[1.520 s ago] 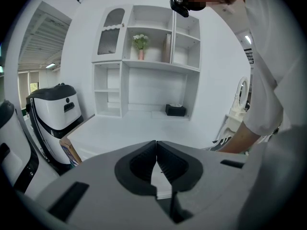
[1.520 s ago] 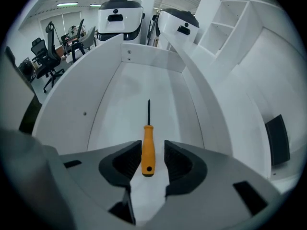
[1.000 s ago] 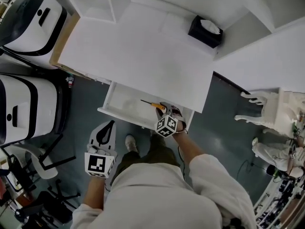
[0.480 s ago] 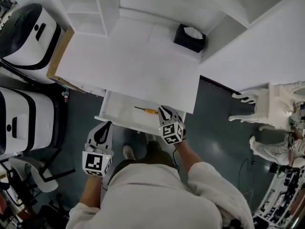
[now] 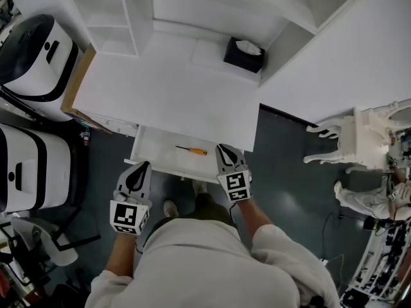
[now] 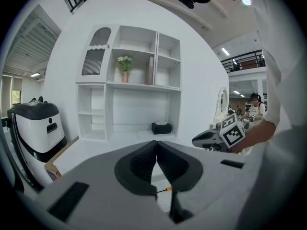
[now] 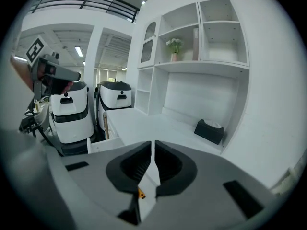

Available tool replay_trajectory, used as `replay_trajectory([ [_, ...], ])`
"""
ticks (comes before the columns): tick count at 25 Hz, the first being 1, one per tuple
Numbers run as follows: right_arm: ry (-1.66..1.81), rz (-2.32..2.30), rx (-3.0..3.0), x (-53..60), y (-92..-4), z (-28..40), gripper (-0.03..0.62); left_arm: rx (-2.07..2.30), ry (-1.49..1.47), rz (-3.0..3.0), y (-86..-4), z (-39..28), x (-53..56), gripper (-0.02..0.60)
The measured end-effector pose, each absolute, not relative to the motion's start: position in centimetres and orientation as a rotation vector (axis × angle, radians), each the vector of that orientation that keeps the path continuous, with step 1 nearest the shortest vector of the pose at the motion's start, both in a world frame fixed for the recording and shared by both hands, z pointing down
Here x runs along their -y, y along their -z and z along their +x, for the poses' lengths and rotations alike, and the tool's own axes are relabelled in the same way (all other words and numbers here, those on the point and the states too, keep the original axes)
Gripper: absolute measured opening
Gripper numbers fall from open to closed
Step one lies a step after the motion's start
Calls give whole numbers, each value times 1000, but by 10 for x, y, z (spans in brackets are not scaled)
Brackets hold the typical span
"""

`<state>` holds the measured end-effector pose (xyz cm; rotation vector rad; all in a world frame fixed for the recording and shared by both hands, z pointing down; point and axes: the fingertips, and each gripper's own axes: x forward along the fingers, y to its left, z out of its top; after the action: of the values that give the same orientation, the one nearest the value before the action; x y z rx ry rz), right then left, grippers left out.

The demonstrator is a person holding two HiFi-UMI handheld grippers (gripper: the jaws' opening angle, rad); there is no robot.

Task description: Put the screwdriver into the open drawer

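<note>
The screwdriver, thin with an orange handle, lies loose on the floor of the open white drawer under the desk's front edge. My right gripper hovers just to the right of it, above the drawer's right end, and does not touch it. Its jaws have just been closing and stand shut with nothing between them. My left gripper hangs in front of the drawer's left end, shut and empty. A bit of the orange handle shows below the right gripper, and the screwdriver below the left gripper.
The white desk top carries a black tissue box at the back, under a shelf unit. Two white and black machines stand at the left. A white ornate chair stands at the right.
My right gripper has lifted up and away from the screwdriver, which stays lying in the drawer, and its jaws have closed. The left gripper rose slightly.
</note>
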<state>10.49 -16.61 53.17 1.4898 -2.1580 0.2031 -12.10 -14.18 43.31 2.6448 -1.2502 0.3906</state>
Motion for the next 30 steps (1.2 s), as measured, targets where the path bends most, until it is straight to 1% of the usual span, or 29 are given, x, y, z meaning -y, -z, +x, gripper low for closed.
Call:
replay_trajectory([
  [10,-190,1609,2224,139,-480,111,6,1229,-386,2673,-427,-115,129,5],
  [30,-164,1787,2292,98,-418,129,5,1213,-375,2710,-419,-107,110,5],
])
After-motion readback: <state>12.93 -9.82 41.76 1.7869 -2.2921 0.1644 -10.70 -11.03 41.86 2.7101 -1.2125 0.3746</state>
